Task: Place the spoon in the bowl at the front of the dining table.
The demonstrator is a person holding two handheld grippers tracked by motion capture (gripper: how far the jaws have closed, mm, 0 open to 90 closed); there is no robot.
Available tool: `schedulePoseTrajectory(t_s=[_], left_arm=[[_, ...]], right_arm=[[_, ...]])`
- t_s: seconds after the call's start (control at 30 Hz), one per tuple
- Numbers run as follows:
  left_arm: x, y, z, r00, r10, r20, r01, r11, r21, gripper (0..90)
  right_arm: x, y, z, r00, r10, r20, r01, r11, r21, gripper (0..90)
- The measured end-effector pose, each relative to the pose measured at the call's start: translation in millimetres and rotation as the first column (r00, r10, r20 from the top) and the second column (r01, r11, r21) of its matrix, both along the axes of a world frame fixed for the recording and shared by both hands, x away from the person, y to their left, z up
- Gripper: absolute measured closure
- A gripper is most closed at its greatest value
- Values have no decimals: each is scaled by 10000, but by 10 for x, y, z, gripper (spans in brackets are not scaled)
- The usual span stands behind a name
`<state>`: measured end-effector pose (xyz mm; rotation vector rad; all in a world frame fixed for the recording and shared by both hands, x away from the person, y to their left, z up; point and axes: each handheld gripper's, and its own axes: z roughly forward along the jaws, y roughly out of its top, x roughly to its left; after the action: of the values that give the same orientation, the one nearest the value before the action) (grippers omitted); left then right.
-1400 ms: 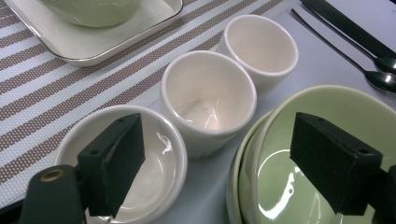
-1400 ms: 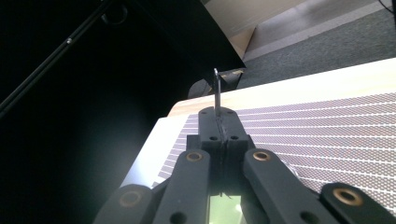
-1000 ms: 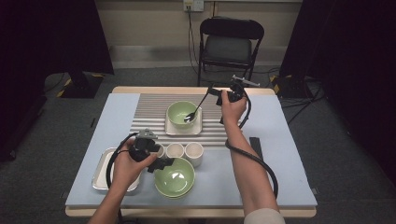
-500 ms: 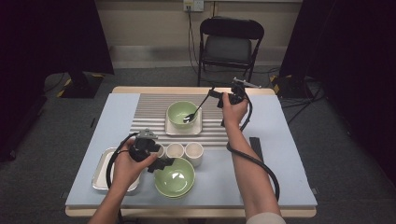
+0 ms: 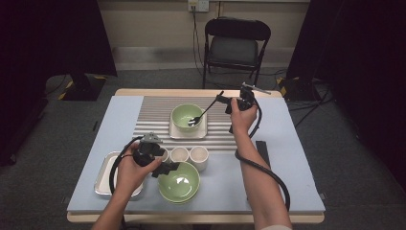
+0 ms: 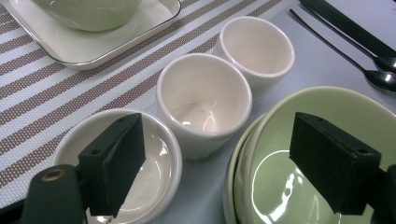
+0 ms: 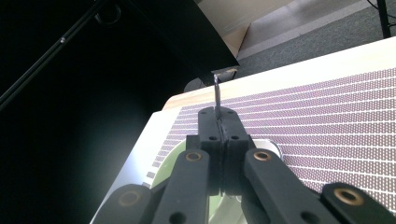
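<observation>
Spoon (image 5: 205, 111) held in the right claw (image 5: 225, 101) slants down into the green bowl (image 5: 186, 117) on the far side of the surface (image 5: 292, 158), its metal bowl end resting inside that dish while the dark handle rises toward the claw. The right claw's jaws are pressed together on the handle, which the right gripper view shows as a thin strip standing up from between the closed pads (image 7: 219, 126). That green bowl sits on a square white plate (image 5: 200, 132) laid on a striped mat (image 5: 153, 120). Nearer the person, the left claw (image 5: 167, 167) hovers with its jaws spread wide and nothing between them, above a small white saucer (image 6: 154, 177) and the rim of stacked green bowls (image 6: 299, 154), both empty. Two white cups (image 6: 205, 107) stand side by side just beyond, touching or nearly so, and both are empty. A metal tray (image 5: 103, 177) lies at the left, partly under the left hand (image 5: 130, 173).
</observation>
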<state>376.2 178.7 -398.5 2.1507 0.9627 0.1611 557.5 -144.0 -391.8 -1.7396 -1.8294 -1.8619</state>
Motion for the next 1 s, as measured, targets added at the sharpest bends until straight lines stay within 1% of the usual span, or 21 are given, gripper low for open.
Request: schedulePoseTrajectory(t_s=[0.13,0.17,0.23,0.27,0.37,0.47,0.5,0.67,0.8,0.87,1.0], left_arm=[[-1,-5,-1,10000,4,4,-4,10000,0,179],[1,-2,2,10000,-28,10,28,10000,84,179],[3,-3,0,10000,-43,3,43,9999,93,179],[2,-7,-5,10000,14,15,-14,10000,21,180],[3,-1,-12,10000,6,10,-6,10000,51,180],[2,-5,-11,10000,30,26,-30,10000,36,180],[-1,-10,-11,10000,42,-4,-42,10000,8,180],[-2,-22,-6,10000,12,32,-12,10000,-76,180],[1,-16,-11,10000,11,2,-11,10000,-4,181],[2,-16,-13,10000,31,-16,-31,10000,-33,180],[4,-20,-12,10000,-18,27,18,10000,13,180]], right_arm=[[-27,-4,-6,10000,15,-20,-15,10000,-13,897],[-36,-5,-7,10000,24,-36,-24,10000,6,897],[-58,-10,-12,10000,34,-36,-34,10000,-24,898],[-66,-10,-12,10000,21,-65,-21,10000,-10,897],[-86,-21,-25,10000,14,-45,-14,10000,6,897],[-108,-26,-34,9999,-23,-122,24,10000,93,898],[-113,-26,-36,9999,1,-118,0,10000,31,898],[-128,-24,-58,9999,-2,-169,3,10000,75,898],[-138,-19,-75,9998,30,-215,-29,10000,33,898],[-140,-16,-87,9998,42,-201,-42,10000,4,898],[-143,-7,-99,9997,57,-244,-55,10000,59,898]])
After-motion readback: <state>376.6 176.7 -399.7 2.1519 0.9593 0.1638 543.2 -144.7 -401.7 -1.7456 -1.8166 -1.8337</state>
